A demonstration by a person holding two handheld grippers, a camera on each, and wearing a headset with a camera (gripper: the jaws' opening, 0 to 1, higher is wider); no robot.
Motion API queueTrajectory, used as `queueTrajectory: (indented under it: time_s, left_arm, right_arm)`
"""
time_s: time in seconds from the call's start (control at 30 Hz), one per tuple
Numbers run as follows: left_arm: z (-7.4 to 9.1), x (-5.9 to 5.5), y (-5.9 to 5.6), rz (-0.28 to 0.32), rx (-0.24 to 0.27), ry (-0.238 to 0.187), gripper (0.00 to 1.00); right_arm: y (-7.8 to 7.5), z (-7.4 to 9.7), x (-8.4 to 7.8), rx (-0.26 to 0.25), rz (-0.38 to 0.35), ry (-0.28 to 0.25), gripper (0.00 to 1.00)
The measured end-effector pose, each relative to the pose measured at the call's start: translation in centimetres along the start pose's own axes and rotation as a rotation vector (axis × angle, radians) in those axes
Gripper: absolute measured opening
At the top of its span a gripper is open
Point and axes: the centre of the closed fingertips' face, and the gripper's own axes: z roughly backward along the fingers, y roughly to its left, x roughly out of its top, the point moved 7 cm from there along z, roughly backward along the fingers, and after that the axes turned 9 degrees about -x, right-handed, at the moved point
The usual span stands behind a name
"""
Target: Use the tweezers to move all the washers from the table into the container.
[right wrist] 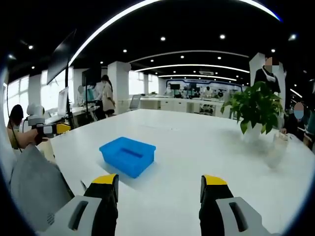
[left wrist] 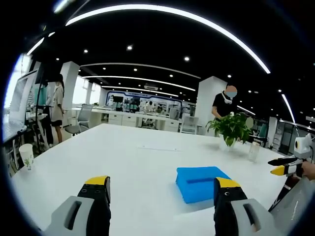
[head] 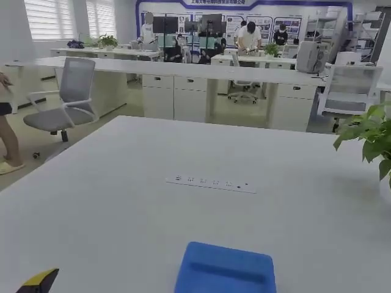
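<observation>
Two claws gape wide, empty: left claw (left wrist: 162,184), right claw (right wrist: 160,180). Head view's bottom edge cuts off the blue container (head: 225,268), lower centre on the white desk (head: 110,201); plant (head: 369,137) at right, open office beyond.

A broad white bench (head: 122,201) spans the lower frame of the head view. A blue container (head: 225,270) sits at lower centre, a white socket strip (head: 211,183) lies mid-frame, and a potted plant (head: 369,131) stands at the right edge.
</observation>
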Motion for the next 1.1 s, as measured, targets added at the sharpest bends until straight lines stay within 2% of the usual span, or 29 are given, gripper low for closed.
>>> queueTrajectory:
  time_s: [0.47,0.77,0.97,1.1]
  left_arm:
    - [0.02,0.06,-0.17,-0.004,-0.005,0.001,0.89]
    - [0.04,0.22,-0.33,-0.013,0.001,0.002,0.89]
    - [-0.01,0.07,-0.38,-0.022,-0.002,0.017,0.89]
    - [-0.12,-0.32,-0.27,-0.021,0.001,0.05,0.89]
  right_arm:
    - [0.21,0.05,0.04,0.004,0.003,0.006,0.66]
    - [0.84,-0.02,0.02,0.019,0.048,0.028,0.68]
    - [0.54,0.01,-0.17,0.026,0.001,0.04,0.66]
    - [0.29,-0.1,-0.54,0.029,-0.027,0.058,0.66]
